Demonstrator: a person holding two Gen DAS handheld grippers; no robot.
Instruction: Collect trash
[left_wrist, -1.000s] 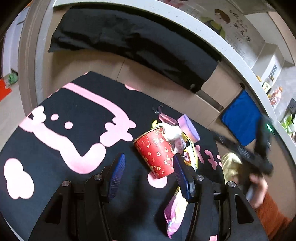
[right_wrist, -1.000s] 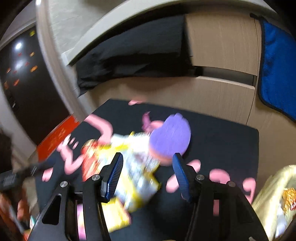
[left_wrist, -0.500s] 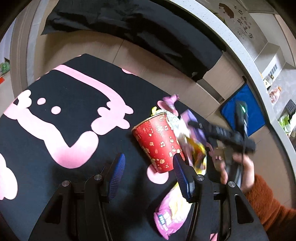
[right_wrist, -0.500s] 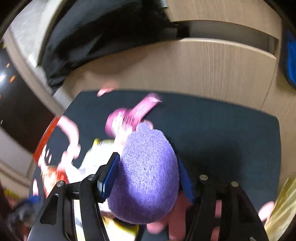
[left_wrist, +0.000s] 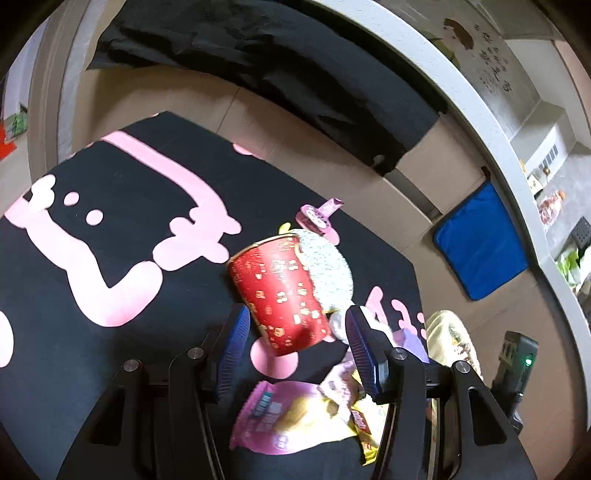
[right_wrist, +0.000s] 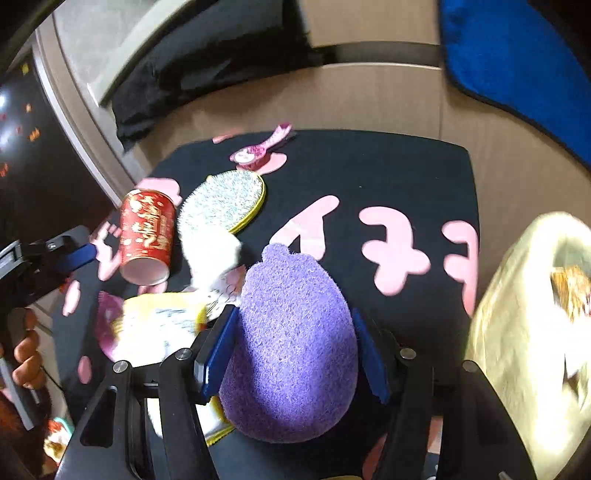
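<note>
My right gripper (right_wrist: 291, 350) is shut on a purple sponge (right_wrist: 291, 343) and holds it above the black mat with pink shapes (right_wrist: 388, 177). My left gripper (left_wrist: 295, 339) is open, its fingers on either side of a red paper cup (left_wrist: 284, 291) that lies on its side. The cup also shows in the right wrist view (right_wrist: 146, 236), with the left gripper's finger (right_wrist: 75, 254) beside it. A foil lid (right_wrist: 223, 201), a white crumpled tissue (right_wrist: 214, 262), a yellow wrapper (right_wrist: 159, 325) and a pink snack bag (left_wrist: 280, 417) lie close together on the mat.
A cream plastic bag (right_wrist: 532, 332) stands open at the mat's right edge. A small pink jelly cup (right_wrist: 258, 151) lies at the mat's far side. Wooden cabinet fronts (right_wrist: 369, 96), a black cloth (left_wrist: 277, 70) and a blue towel (left_wrist: 480, 243) are behind.
My right gripper has lifted the purple sponge off the trash pile and pulled back towards the cream bag. My left gripper has moved in closer around the red cup.
</note>
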